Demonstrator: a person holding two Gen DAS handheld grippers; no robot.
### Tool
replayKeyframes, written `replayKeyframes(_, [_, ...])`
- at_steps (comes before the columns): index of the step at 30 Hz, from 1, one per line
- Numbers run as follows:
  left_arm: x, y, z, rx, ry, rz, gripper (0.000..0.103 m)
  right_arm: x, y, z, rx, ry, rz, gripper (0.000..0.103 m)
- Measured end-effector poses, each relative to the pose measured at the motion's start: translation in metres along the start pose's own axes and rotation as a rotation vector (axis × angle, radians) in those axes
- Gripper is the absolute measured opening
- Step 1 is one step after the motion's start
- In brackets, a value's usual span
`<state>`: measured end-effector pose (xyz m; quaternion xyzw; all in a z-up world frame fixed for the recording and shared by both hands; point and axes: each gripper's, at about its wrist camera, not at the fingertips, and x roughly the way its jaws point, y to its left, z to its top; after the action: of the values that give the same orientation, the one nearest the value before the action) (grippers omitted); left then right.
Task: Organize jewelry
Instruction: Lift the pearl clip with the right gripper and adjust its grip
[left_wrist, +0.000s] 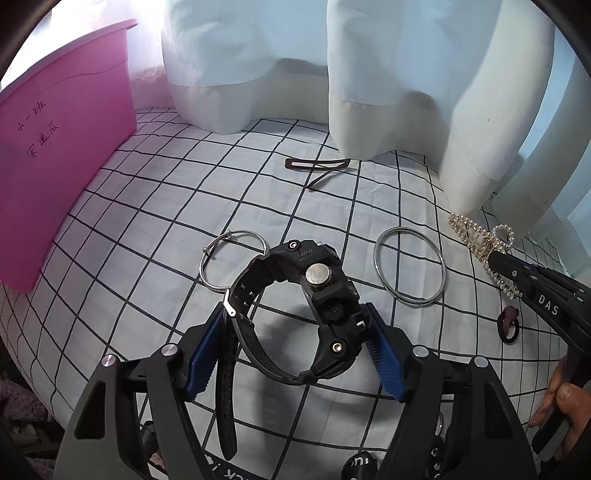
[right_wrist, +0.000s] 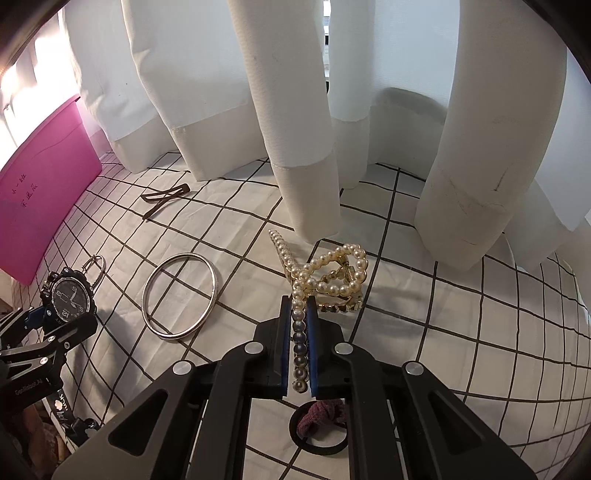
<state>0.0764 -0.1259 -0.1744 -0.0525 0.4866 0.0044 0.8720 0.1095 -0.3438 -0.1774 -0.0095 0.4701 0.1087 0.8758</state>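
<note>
1. L gripper is clenched on the watch: blue pads press the strap on one side and the case on the other. Watch looks lifted off the sheet, strap end dangling, shadow underneath.
2. R gripper is clamped on the pearl clip: one beaded arm sits pinched between the pads, the rest sticks out fwd, over the sheet.
3. So two items are in hand, neither put away yet.
4. Pink bin stands at far left on the sheet, prob. the drop spot (my guess). Its inside isn't visible, so can't tell if anything is in it already.
5. Left lying loose on the sheet:
   - plain bangle, between the two grippers, flat;
   - thin hoop w/ small beads, just behind the watch, partly hidden by it;
   - dark hair clip near the curtain, far side;
   - hair tie w/ maroon knot, under the R gripper.
6. Judgement: early to mid stage. At least four pieces are untouched, two are mid-carry, none seen stored.
7. Next likely: carry watch + pearl clip to the bin, then come back for the bangle and hoop. The hair clip is farthest off.
</note>
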Motion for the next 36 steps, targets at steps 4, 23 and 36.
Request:
replayKeyframes(4, [-0.007, 0.001, 0.001, -0.003, -0.01, 0.0, 0.07, -0.01, -0.003, 0.002, 0.006, -0.01, 0.016, 0.007])
replayKeyframes(23, [-0.018, -0.006, 0.0, 0.003, -0.019, -0.009, 0.07, 0.018, -0.007, 0.004, 0.031, 0.141, -0.019, 0.015])
replayKeyframes(36, [-0.019, 0.001, 0.0, -0.015, -0.012, -0.014, 0.07, 0.03, 0.007, 0.012, -0.006, 0.1, -0.01, 0.063])
